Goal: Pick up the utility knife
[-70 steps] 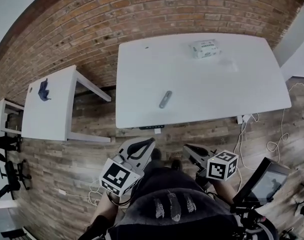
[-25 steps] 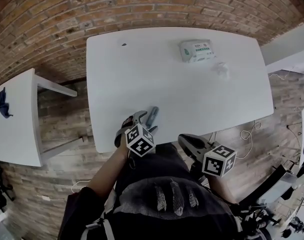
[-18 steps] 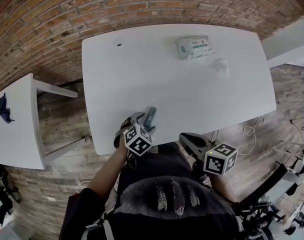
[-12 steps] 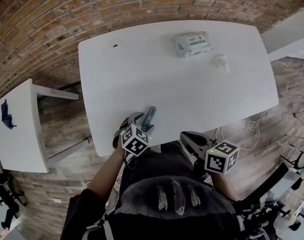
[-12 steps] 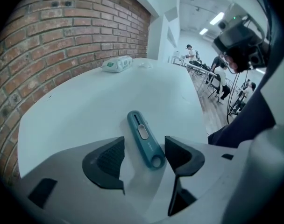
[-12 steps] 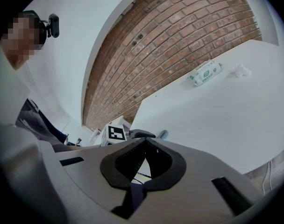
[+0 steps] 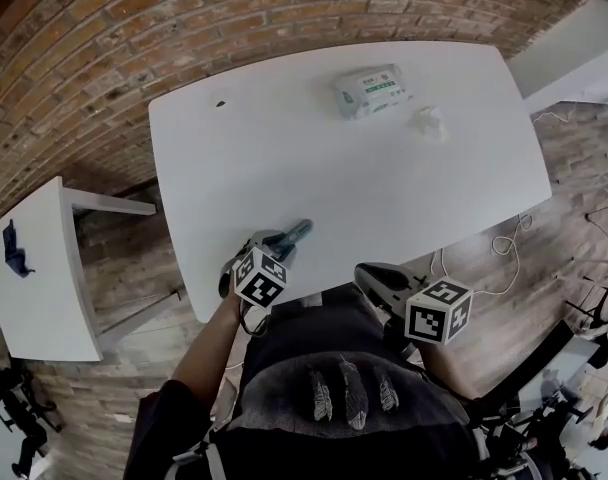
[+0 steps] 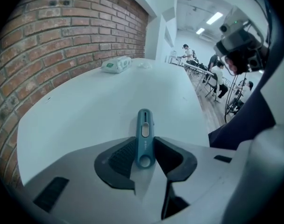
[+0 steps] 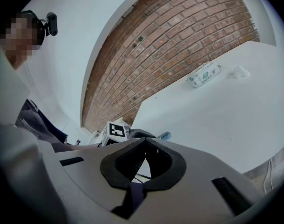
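Observation:
A teal utility knife (image 7: 294, 233) lies near the front edge of the white table (image 7: 384, 188). My left gripper (image 7: 274, 241) reaches down over that edge. Its jaws have just been closing, and the knife's ring end is now between them. In the left gripper view both dark pads (image 8: 124, 157) press against the sides of the utility knife (image 8: 144, 132), whose slider end points away across the table. My right gripper (image 7: 372, 277) hangs shut and holds nothing, off the table in front of the person's body. In its own view the right gripper (image 9: 145, 148) shows its tips meeting.
A pack of wipes (image 7: 367, 90) and a crumpled tissue (image 7: 428, 121) lie at the table's far side, near the brick wall (image 7: 184, 8). A small white side table (image 7: 34, 278) with a blue object (image 7: 12, 249) stands to the left. Cables run over the wooden floor at the right.
The left gripper's jaws went from wide open around the knife to closed against it. The knife now points more to the right. The right gripper has stayed where it was.

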Available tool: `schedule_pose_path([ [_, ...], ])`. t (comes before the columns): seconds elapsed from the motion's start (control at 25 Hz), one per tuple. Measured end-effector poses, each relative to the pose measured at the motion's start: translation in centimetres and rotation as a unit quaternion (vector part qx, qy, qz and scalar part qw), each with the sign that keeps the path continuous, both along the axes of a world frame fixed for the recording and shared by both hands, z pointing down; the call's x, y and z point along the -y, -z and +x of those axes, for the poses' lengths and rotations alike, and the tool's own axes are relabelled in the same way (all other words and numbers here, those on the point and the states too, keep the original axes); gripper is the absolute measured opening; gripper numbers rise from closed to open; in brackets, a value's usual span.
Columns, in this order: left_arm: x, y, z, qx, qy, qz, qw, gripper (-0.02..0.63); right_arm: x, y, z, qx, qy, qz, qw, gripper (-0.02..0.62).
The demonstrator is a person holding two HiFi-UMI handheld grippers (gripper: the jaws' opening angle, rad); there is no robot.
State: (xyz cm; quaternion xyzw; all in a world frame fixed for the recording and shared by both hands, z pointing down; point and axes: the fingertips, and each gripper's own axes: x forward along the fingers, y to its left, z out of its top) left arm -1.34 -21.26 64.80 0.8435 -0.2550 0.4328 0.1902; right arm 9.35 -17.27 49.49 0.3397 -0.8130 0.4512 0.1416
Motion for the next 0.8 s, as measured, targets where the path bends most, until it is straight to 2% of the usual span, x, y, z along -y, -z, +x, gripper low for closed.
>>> schedule_pose_path([
  [0.12,0.5,2.3,0.4,-0.053,0.034,0.0,0.998,0.124,-0.1,0.0,-0.4,0.003,0.008,0.0,1.0,-0.001],
  [0.2,1.0,4.7,0.7,-0.087,0.044,0.018,0.995,0.124,-0.3,-0.1,-0.9,0.002,0.014,0.001,1.0,0.0],
  [0.32,1.7,8.7,1.1,-0.12,0.043,0.056,0.9902,0.124,0.1,0.3,-1.5,0.01,0.01,0.011,1.0,0.0],
  [0.44,1.8,12.8,1.5,-0.135,0.034,0.097,0.9855,0.124,1.5,1.3,-2.1,0.048,-0.016,0.023,0.998,0.002],
  [0.6,1.2,17.4,2.2,-0.148,0.012,0.149,0.9775,0.124,3.3,3.4,-4.4,0.128,-0.037,0.021,0.991,0.107],
  [0.8,0.0,20.9,2.5,-0.161,-0.006,0.189,0.9686,0.124,4.1,5.8,-6.6,0.181,-0.047,0.033,0.982,0.121],
])
